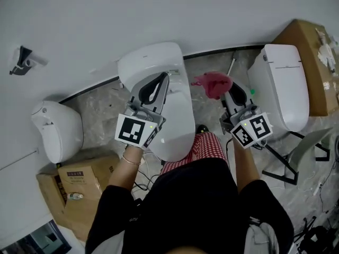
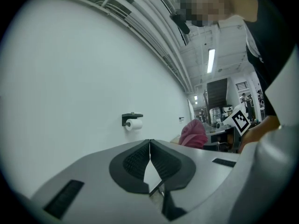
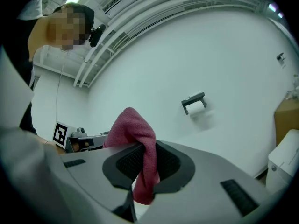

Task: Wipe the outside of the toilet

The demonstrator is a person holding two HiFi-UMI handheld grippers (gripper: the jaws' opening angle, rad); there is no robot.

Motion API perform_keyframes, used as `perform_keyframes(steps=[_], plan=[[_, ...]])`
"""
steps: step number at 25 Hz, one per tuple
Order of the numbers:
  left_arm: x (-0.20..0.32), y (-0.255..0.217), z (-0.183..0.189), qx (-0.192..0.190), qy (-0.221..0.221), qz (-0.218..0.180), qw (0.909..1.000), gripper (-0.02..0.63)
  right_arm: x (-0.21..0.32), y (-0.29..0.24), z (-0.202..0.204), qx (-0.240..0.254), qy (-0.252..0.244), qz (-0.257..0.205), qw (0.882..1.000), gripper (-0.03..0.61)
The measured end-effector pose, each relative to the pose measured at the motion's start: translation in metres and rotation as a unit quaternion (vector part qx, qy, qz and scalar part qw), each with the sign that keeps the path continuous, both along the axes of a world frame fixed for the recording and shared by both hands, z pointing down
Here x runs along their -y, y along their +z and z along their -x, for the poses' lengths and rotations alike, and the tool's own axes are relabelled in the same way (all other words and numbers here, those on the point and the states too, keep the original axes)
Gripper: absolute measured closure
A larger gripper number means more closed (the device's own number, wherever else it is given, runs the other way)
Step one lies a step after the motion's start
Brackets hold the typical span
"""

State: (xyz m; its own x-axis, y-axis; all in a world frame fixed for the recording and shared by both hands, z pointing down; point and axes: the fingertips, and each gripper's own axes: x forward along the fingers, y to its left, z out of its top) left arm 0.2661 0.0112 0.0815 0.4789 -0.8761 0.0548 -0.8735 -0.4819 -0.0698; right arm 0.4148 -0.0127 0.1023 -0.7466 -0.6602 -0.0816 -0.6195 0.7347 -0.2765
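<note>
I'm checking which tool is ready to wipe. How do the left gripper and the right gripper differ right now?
The left gripper is shut on nothing, its jaws pressed together; the right gripper is shut on a red cloth. In the head view the left gripper lies over the middle toilet; the right gripper lies over the floor beside it. Both point toward the white wall.

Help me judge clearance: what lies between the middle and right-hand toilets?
The red cloth, pinched in the right gripper claw, above speckled floor; head view.
</note>
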Motion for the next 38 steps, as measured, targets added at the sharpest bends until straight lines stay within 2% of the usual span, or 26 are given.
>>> perform_keyframes(steps=[3, 9, 14, 19, 23, 29, 34, 38], plan=[[0.021, 0.009, -0.007, 0.001, -0.002, 0.01, 0.9999, 0.603, 0.02, 0.015, -0.008, -0.013, -0.003, 0.013, 1.0, 0.517], [0.081, 0.03, -0.009, -0.012, -0.029, 0.03, 0.9991, 0.603, 0.09, 0.04, -0.008, -0.033, -0.06, 0.033, 0.997, 0.517], [0.127, 0.048, 0.01, -0.034, -0.088, 0.049, 0.9944, 0.603, 0.145, 0.076, 0.007, -0.036, -0.083, 0.064, 0.994, 0.517], [0.153, 0.065, 0.019, -0.038, -0.132, 0.076, 0.9876, 0.603, 0.181, 0.104, 0.01, -0.032, -0.115, 0.099, 0.988, 0.517], [0.166, 0.075, 0.027, -0.019, -0.145, 0.097, 0.9845, 0.603, 0.199, 0.127, 0.008, -0.027, -0.116, 0.128, 0.985, 0.517], [0.183, 0.079, 0.038, 0.004, -0.163, 0.078, 0.9835, 0.603, 0.219, 0.155, 0.014, -0.047, -0.114, 0.141, 0.982, 0.517], [0.193, 0.101, 0.045, -0.006, -0.159, 0.09, 0.9832, 0.603, 0.22, 0.183, 0.034, -0.039, -0.127, 0.167, 0.977, 0.518], [0.204, 0.122, 0.044, -0.006, -0.149, 0.085, 0.9852, 0.603, 0.224, 0.213, 0.053, -0.046, -0.13, 0.183, 0.973, 0.517]])
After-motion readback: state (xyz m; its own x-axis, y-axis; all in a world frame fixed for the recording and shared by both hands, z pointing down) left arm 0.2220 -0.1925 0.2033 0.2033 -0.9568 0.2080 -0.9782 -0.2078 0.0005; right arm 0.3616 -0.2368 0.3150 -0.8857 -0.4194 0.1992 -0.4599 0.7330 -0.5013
